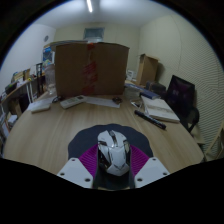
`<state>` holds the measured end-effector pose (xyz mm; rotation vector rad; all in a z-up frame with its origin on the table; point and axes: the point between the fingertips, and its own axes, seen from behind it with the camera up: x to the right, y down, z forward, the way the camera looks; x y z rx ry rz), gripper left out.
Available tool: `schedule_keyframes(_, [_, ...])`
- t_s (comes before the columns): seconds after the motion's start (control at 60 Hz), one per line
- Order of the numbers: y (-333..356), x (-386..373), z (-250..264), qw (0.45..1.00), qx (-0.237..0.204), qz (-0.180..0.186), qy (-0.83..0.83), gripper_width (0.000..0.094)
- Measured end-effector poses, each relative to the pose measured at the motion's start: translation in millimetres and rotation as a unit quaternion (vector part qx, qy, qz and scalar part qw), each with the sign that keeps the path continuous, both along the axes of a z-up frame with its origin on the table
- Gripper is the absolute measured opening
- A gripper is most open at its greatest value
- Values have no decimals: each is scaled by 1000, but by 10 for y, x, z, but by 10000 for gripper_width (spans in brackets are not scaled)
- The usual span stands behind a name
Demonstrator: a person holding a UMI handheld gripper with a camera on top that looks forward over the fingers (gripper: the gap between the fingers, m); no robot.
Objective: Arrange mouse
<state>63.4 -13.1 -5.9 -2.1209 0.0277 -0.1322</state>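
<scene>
A grey and silver computer mouse (113, 152) with a dark scroll wheel sits between my gripper's two fingers. My gripper (113, 160) is shut on the mouse: the purple pads (88, 157) press on its left and right sides. The mouse is held above the wooden table (60, 130), near the table's front edge. The mouse's underside and rear are hidden by the fingers.
A large cardboard box (90, 66) stands at the back of the table. Papers (85, 100) lie in front of it. A black remote-like bar (149, 118) and an open notebook (160, 108) lie to the right. A dark chair (183, 97) stands at the right, shelves at the left.
</scene>
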Motion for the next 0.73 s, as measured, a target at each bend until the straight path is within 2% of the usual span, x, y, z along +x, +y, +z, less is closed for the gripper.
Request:
schedule_keyframes(0.083, [-4, 7, -37, 1000, 0, -9, -4, 433])
schedule_keyframes(0.167, [11, 11, -30, 1000, -13, -11, 3, 545])
schedule_keyframes(0.217, [1, 12, -37, 999, -24, -11, 17, 583])
schedule_keyframes(0.317, [-101, -46, -20, 996, -54, 0, 69, 889])
schedule_keyframes(0.383, [-204, -134, 141, 994, -53, 18, 98, 837])
schedule_keyframes(0.567, [-839, -90, 869, 991, -34, 39, 123, 843])
schedule_keyframes(0.733, [-1510, 208, 1213, 988, -39, 17, 146, 843])
